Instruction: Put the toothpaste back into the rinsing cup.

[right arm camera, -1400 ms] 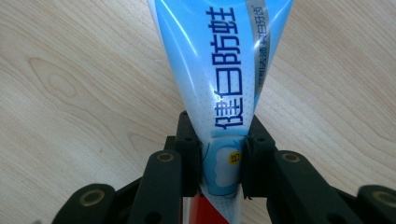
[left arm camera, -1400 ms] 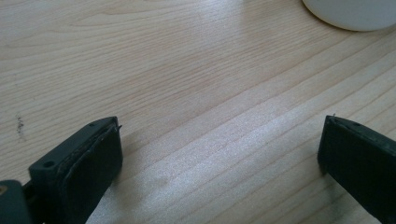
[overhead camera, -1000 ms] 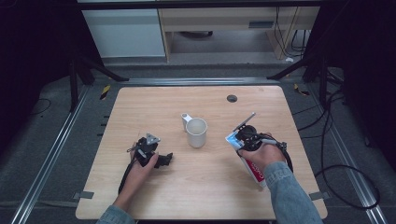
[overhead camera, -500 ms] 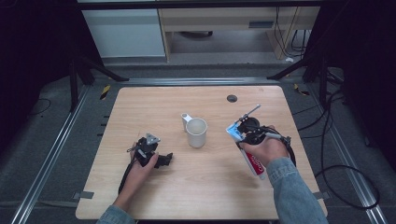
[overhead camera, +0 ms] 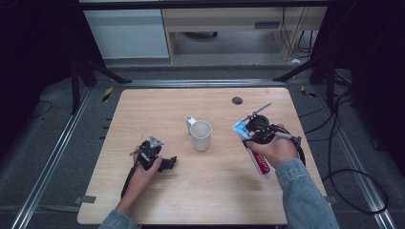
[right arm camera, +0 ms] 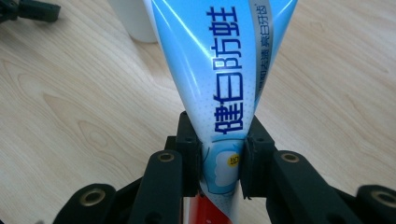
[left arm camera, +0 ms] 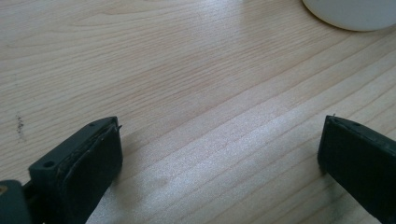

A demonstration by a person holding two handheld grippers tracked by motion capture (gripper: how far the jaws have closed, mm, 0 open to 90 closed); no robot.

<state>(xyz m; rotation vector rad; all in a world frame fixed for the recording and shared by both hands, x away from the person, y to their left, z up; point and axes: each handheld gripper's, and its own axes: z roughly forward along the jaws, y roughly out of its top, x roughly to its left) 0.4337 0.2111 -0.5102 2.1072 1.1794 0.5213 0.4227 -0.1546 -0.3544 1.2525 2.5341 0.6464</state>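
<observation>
Holding a toothpaste tube (overhead camera: 258, 160) in the right gripper (overhead camera: 255, 133), just right of the white mug (overhead camera: 201, 135).

We find the jaws clenched on the tube (right arm camera: 229, 98) across its width, its long axis running from near the wrist up toward the flat crimped end, which points at the mug. We judge the right hand nearer the mug. The left gripper (overhead camera: 155, 157) rests released on the table (overhead camera: 157, 109), jaws wide apart, gripping nothing.

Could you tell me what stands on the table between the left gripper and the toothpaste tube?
In the high view, a white mug stands between the left gripper and the toothpaste tube held in the right gripper.
</observation>
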